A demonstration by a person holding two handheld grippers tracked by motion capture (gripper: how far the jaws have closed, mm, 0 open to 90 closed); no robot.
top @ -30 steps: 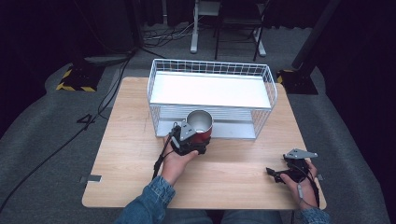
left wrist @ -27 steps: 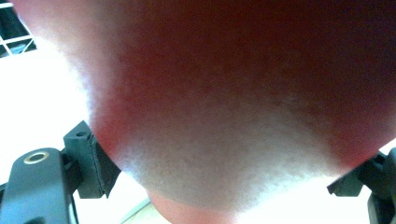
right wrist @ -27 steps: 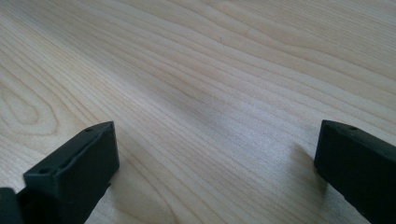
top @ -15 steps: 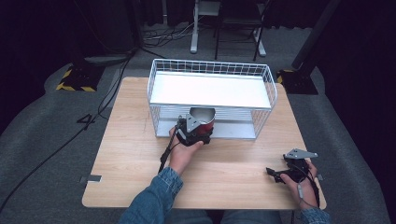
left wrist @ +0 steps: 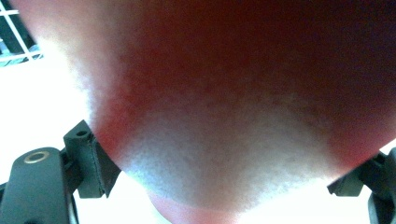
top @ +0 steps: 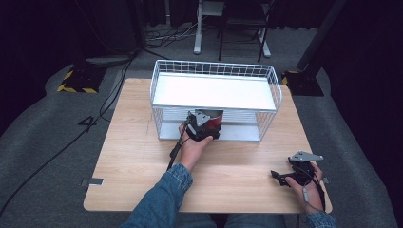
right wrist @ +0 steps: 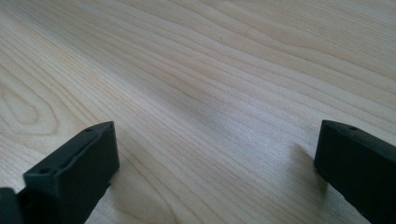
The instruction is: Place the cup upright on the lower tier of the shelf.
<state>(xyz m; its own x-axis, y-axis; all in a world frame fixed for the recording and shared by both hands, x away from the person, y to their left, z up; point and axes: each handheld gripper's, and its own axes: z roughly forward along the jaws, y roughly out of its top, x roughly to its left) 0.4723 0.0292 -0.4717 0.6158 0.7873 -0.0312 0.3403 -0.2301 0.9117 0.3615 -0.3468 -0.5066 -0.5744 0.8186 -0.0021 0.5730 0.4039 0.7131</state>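
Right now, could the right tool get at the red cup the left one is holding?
Probably not: the right tool rests open on the table's near corner, while the red cup, clamped in the left tool, sits under the wire rack's shelf.

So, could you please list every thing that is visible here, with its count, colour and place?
Red metal cup: one, red with silvery rim, held at the open front of the lower shelf of the rack.
White wire rack: one, white, two-level, at the far middle of the table.
Wooden table: one, light wood.
Office chair base: one, pale, on the floor behind.
Left gripper: one, black, shut on the cup.
Right gripper: one, black, jaws open, resting on the near right of the table.
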